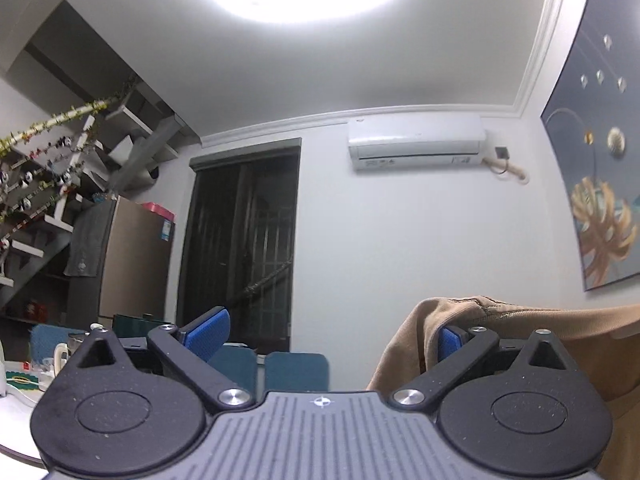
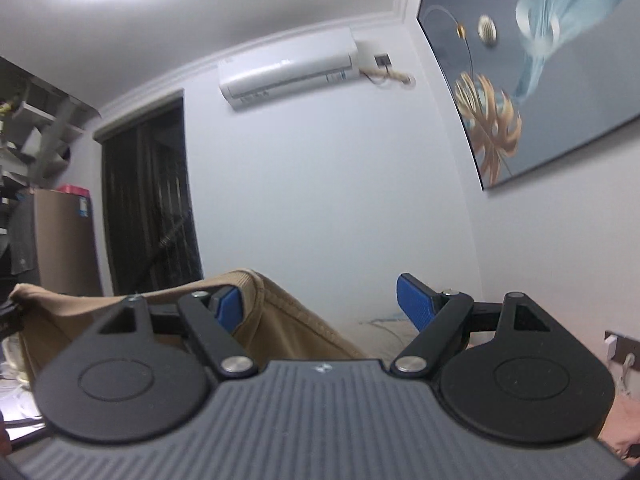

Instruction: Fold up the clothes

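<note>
A tan garment [image 1: 520,328] hangs stretched between my two grippers, both raised and pointing at the far wall. In the left wrist view the left gripper [image 1: 332,336] stands wide open. The cloth is draped over its right blue pad [image 1: 449,344], and the left pad is bare. In the right wrist view the same tan garment [image 2: 288,316] lies over the left blue pad [image 2: 229,307] of the right gripper [image 2: 320,304], whose jaws also stand wide apart. Its right pad is bare. The cloth runs off to the left edge. The lower part of the garment is hidden below both cameras.
Ahead are a white wall with an air conditioner [image 1: 416,144] and a dark barred door [image 1: 244,240]. A large painting [image 2: 540,60] hangs on the right wall. To the left are a fridge [image 1: 136,264], stairs, blue chairs [image 1: 296,372] and a white table edge [image 1: 16,420] with cups.
</note>
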`<state>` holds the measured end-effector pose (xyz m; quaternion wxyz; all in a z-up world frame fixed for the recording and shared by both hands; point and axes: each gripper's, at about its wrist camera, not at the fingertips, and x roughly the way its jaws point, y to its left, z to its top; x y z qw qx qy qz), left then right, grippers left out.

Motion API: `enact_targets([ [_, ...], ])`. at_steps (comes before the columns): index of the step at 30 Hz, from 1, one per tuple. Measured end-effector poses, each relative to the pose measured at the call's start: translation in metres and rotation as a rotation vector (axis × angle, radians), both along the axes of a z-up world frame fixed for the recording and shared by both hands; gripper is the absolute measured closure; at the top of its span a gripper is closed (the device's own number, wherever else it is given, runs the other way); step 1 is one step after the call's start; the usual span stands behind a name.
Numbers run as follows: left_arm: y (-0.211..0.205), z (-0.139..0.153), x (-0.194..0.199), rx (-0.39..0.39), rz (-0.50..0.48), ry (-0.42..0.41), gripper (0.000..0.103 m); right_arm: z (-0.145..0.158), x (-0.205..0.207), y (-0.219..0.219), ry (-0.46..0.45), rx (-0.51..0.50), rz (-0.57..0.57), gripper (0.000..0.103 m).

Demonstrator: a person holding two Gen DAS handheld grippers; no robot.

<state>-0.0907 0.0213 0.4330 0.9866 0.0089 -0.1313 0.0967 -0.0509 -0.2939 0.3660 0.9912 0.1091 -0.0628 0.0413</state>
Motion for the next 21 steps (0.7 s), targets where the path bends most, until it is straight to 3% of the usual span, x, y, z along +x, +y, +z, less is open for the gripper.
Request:
enact_targets([
  [4, 0.014, 0.02, -0.015, -0.064, -0.075, 0.046, 0.001, 0.009, -0.03, -0.002, -0.012, -0.021, -0.006, 0.022],
  [9, 0.033, -0.001, 0.04, -0.168, -0.131, 0.192, 0.0, -0.004, -0.005, 0.006, 0.064, -0.064, -0.03, 0.021],
  [16, 0.031, -0.081, 0.188, -0.212, -0.118, 0.37, 0.0, -0.065, 0.126, 0.008, 0.252, -0.047, -0.045, 0.021],
  [21, 0.016, -0.137, 0.322, -0.153, -0.07, 0.411, 0.0, -0.11, 0.255, 0.011, 0.308, -0.053, -0.096, 0.021],
])
